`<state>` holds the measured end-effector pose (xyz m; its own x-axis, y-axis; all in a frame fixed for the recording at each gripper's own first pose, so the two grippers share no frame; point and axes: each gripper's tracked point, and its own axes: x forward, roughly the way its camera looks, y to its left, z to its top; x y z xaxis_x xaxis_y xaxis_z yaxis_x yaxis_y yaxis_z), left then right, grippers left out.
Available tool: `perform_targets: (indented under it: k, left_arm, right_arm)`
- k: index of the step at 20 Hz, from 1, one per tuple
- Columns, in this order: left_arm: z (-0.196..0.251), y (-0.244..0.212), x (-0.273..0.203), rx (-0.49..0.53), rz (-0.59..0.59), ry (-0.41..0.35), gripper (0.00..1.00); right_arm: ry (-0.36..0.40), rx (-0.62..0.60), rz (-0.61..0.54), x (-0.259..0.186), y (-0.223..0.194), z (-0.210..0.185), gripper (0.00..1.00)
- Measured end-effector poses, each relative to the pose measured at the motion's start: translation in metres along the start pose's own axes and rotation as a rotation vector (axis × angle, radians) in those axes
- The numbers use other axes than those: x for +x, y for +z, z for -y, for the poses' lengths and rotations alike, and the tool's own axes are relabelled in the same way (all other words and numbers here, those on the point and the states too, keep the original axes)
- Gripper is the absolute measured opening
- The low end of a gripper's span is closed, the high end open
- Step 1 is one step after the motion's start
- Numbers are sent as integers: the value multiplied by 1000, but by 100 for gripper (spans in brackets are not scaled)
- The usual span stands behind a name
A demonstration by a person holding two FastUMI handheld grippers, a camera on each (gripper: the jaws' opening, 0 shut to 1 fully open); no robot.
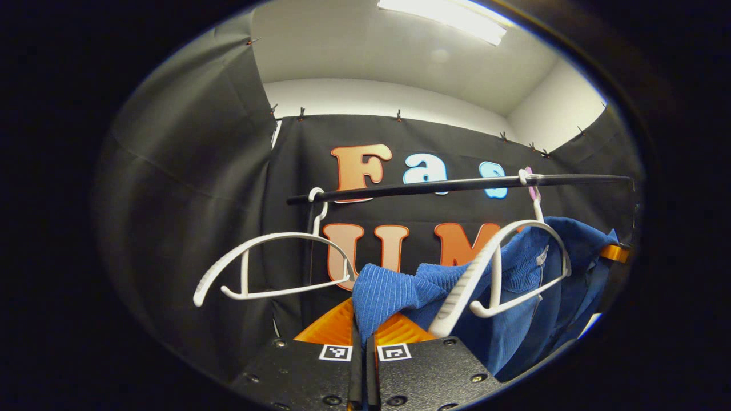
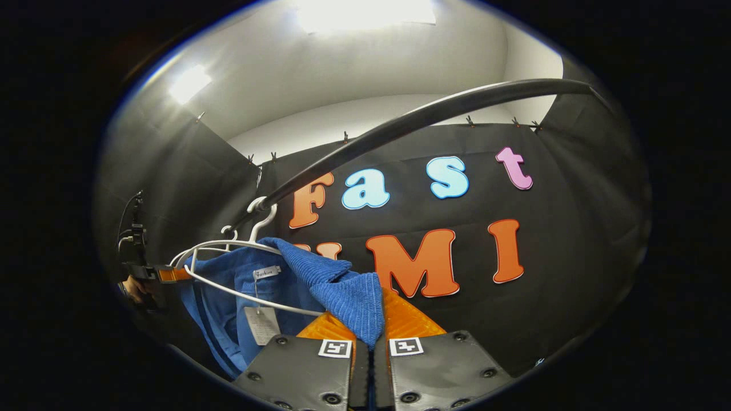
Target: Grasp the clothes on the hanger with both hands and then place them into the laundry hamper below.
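While both my left gripper (image 1: 361,342) and right gripper (image 2: 370,345) are clamping the blue garment (image 1: 394,291), its collar risks snagging the white hanger (image 1: 502,268) between my fingers.

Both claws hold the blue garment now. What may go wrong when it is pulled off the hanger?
1. The blue garment drapes over the white hanger; pulling may drag that hanger off the rail.
2. The left claw and right claw each pinch only a fabric corner, which could slip out.
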<state>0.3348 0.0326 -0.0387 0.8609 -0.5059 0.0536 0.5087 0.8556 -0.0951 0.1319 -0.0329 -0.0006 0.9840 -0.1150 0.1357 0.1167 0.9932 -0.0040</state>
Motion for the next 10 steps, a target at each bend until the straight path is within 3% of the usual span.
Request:
perform_targets:
  k: [2,10]
  left_arm:
    - [-5,-14,-9,-65,-21,10,3]
    - [12,-37,-46,-51,-10,102,3]
  right_arm:
    - [1,-3,1,7,-1,3,11]
    - [-47,-67,41,27,12,24,11]
